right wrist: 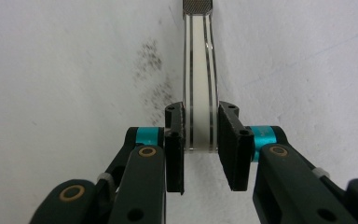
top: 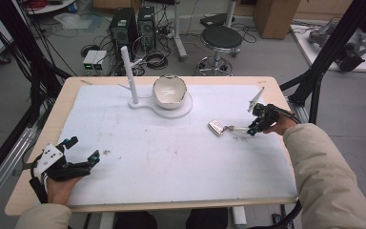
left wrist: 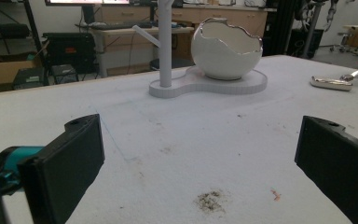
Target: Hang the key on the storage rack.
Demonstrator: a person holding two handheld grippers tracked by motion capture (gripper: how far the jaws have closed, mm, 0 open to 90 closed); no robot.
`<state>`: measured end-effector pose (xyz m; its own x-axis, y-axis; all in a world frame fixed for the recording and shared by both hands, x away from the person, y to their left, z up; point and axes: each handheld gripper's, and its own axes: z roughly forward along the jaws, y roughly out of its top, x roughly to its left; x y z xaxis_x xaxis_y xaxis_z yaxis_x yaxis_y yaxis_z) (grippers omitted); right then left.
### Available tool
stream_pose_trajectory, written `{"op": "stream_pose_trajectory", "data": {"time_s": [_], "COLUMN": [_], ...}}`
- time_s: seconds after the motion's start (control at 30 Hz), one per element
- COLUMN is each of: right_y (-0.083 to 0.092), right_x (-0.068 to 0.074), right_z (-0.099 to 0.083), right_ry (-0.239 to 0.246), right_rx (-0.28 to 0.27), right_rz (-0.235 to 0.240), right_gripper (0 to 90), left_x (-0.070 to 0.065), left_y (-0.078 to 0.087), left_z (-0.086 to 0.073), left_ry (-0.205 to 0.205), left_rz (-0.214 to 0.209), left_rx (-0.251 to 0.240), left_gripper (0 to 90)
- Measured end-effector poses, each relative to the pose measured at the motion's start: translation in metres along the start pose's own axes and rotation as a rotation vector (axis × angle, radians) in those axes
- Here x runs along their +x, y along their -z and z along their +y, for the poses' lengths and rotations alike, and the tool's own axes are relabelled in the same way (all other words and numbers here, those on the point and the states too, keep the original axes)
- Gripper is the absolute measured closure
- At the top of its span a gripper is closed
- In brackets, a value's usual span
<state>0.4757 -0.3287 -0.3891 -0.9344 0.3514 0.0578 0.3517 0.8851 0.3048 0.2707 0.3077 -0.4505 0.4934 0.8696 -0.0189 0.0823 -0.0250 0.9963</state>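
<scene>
Your right gripper is clamped on the white handle of the spoon, both black pads pressed flat against its sides near the handle's end; in the right gripper view the handle runs straight up from the jaws over the white cloth, with a dark smudge just to its left; from the high view the spoon lies low over the right part of the table, its shiny metal bowl end pointing left, away from your hand; further left and toward the far edge sits the white stand, flat base, tall post with a side peg, and the cracked-egg bowl resting on its round part, well apart from the spoon; over at the near left corner, your left gripper has its jaws spread wide with nothing between them, resting low on the cloth; its own view looks across the cloth at a dark stain, the stand and the bowl beyond.
</scene>
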Motion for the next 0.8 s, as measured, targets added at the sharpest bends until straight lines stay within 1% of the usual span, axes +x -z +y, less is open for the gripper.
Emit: {"op": "stream_pose_trajectory", "data": {"time_s": [0.07, 0.1, 0.13, 0.17, 0.23, 0.27, 0.3, 0.33, 0.37, 0.4, 0.43, 0.47, 0.5, 0.53, 0.57, 0.6, 0.63, 0.67, 0.73, 0.77, 0.8], "right_y": [0.004, 0.009, 0.012, 0.015, 0.02, 0.023, 0.025, 0.028, 0.03, 0.033, 0.036, 0.038, 0.04, 0.042, 0.044, 0.046, 0.046, 0.048, 0.05, 0.052, 0.052], "right_x": [0.005, 0.011, 0.014, 0.017, 0.024, 0.028, 0.031, 0.035, 0.039, 0.042, 0.045, 0.048, 0.052, 0.055, 0.059, 0.063, 0.063, 0.067, 0.074, 0.081, 0.084], "right_z": [0.001, 0.001, 0.002, 0.002, 0.004, 0.005, 0.006, 0.007, 0.007, 0.008, 0.009, 0.01, 0.012, 0.013, 0.015, 0.017, 0.017, 0.02, 0.025, 0.03, 0.033], "right_ry": [-0.014, -0.014, -0.018, -0.017, -0.009, -0.009, -0.01, -0.008, -0.015, -0.029, -0.031, -0.032, -0.024, -0.016, -0.006, 0.004, 0.004, 0.011, 0.042, 0.058, 0.072], "right_rx": [-0.024, -0.055, -0.065, -0.073, -0.088, -0.093, -0.108, -0.124, -0.149, -0.17, -0.19, -0.209, -0.221, -0.235, -0.248, -0.255, -0.255, -0.258, -0.274, -0.284, -0.29], "right_rz": [-0.002, -0.009, -0.007, -0.015, -0.014, -0.02, -0.012, -0.014, -0.005, 0.006, 0.003, 0.008, 0.005, 0.006, 0.011, 0.007, 0.007, 0.01, 0.014, 0.013, 0.017], "right_gripper": [74.0, 74.1, 74.1, 74.1, 74.1, 74.1, 74.1, 74.1, 74.1, 74.1, 74.1, 74.1, 74.1, 74.1, 74.1, 74.1, 74.1, 74.2, 74.1, 74.1, 74.1], "left_x": [0.001, 0.002, 0.004, 0.004, 0.005, 0.006, 0.007, 0.008, 0.008, 0.008, 0.009, 0.009, 0.009, 0.009, 0.009, 0.008, 0.008, 0.008, 0.007, 0.006, 0.005], "left_y": [0.0, 0.0, 0.0, 0.0, -0.001, -0.001, -0.002, -0.003, -0.003, -0.004, -0.007, -0.007, -0.009, -0.013, -0.013, -0.017, -0.017, -0.019, -0.025, -0.028, -0.031], "left_z": [0.0, 0.0, 0.001, 0.001, 0.001, 0.001, 0.003, 0.006, 0.006, 0.009, 0.018, 0.018, 0.023, 0.035, 0.035, 0.048, 0.048, 0.054, 0.065, 0.071, 0.076], "left_ry": [0.005, 0.016, 0.033, 0.033, 0.046, 0.043, 0.031, 0.03, 0.03, 0.033, 0.019, 0.019, 0.01, -0.024, -0.024, -0.044, -0.044, -0.05, -0.058, -0.068, -0.084], "left_rz": [-0.004, -0.004, -0.009, -0.009, -0.018, -0.025, -0.039, -0.049, -0.049, -0.059, -0.085, -0.085, -0.099, -0.131, -0.131, -0.171, -0.171, -0.199, -0.252, -0.271, -0.288], "left_rx": [0.005, 0.005, 0.004, 0.004, 0.004, 0.006, 0.009, 0.008, 0.008, 0.003, 0.007, 0.007, 0.008, 0.019, 0.019, 0.025, 0.025, 0.033, 0.049, 0.057, 0.063], "left_gripper": [1.8, 1.8, 1.8, 1.8, 1.8, 1.8, 1.8, 1.8, 1.8, 1.8, 1.7, 1.8, 1.8, 1.8, 1.8, 1.7, 1.7, 1.7, 1.7, 1.7, 1.7]}}
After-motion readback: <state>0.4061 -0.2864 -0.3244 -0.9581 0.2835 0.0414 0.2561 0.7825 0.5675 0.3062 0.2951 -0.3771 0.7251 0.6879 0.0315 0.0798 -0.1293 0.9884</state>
